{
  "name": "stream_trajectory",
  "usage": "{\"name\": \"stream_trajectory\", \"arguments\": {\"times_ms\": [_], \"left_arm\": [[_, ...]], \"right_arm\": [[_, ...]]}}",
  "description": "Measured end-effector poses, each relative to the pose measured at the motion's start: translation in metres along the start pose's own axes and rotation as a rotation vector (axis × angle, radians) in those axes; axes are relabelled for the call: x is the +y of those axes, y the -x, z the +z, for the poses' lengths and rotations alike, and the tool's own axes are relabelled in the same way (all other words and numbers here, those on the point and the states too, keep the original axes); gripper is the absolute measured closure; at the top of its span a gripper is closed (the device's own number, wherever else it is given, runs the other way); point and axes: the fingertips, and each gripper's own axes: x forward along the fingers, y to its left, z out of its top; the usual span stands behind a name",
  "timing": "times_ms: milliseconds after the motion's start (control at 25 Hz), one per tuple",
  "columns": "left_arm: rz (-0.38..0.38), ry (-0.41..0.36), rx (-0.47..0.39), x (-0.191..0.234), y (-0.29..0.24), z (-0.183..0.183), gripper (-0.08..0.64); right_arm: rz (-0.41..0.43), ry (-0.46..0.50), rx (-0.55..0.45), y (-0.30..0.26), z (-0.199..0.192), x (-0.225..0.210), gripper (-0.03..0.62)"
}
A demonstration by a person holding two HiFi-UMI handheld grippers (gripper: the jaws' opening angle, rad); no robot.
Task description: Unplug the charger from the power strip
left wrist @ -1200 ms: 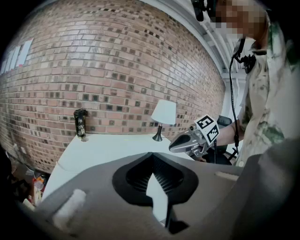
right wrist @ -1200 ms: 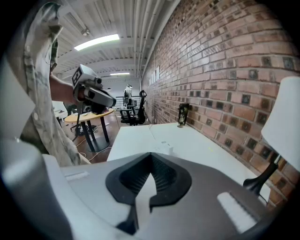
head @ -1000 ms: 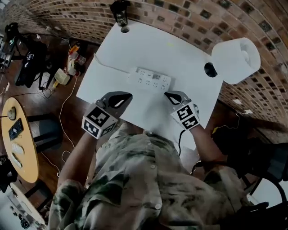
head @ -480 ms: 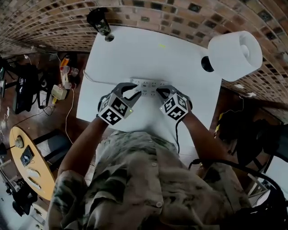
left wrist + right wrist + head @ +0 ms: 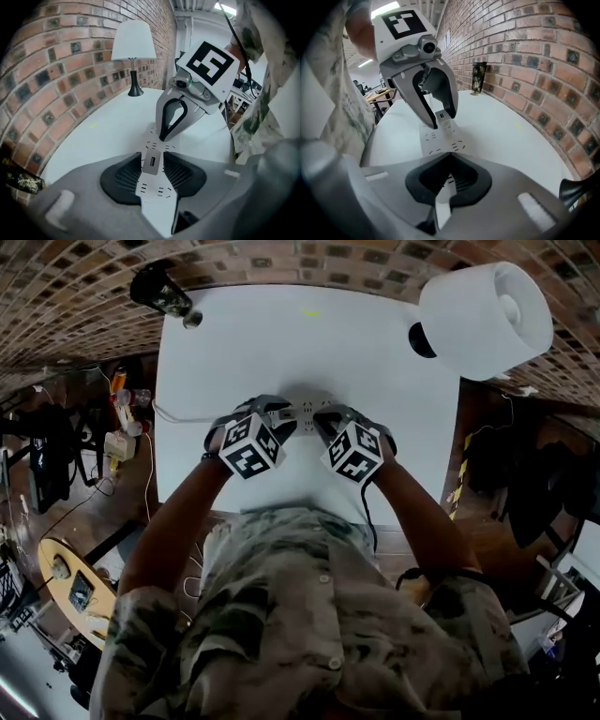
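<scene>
Our left tongs [image 5: 152, 153] are drawn in narrow around the charger [image 5: 151, 161]. Their ribbed black pads [image 5: 124, 176] lie against its two sides, so far as we can see. Our right tongs [image 5: 450, 157] are closed on nothing, tips together and resting on top of the strip [image 5: 155, 194], just beyond the charger.

The charger stands plugged in near the middle of the strip. It is a small white block, square-edged, with a USB port in its top face. We judge it light, rigid and smooth, so the pads could slip on the plastic. Its flat opposite sides, low down, look the best hold. The pins will likely resist, and the strip looks light enough to rise with the charger. We would hold it down and pull straight up, without rocking.

The strip is a long, flat bar of hard white plastic with rows of dark slots. A thin white cord [image 5: 178, 418] leaves its left end. It lies in the middle of the table [image 5: 375, 343], whose top is smooth and matt white. Beyond the strip runs a rough brick wall [image 5: 56, 70]. Far to the strip's right stands a lamp [image 5: 133, 44] with a white shade on a black foot. Far to its left stands a dark cup [image 5: 478, 77].
</scene>
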Motion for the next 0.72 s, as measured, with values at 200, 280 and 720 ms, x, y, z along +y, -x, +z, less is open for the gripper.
{"name": "stream_trajectory", "arguments": {"times_ms": [200, 280, 720], "left_arm": [[-0.029, -0.022, 0.054, 0.001, -0.016, -0.009, 0.414], [-0.033, -0.02, 0.045, 0.002, -0.016, -0.009, 0.427], [-0.047, -0.191, 0.121, -0.001, -0.016, -0.008, 0.451]], "right_arm": [[0.028, -0.062, 0.008, -0.002, 0.001, -0.001, 0.586], [0.043, -0.083, 0.005, -0.001, 0.002, -0.001, 0.586], [0.056, -0.038, 0.127, -0.005, 0.0, 0.001, 0.586]]}}
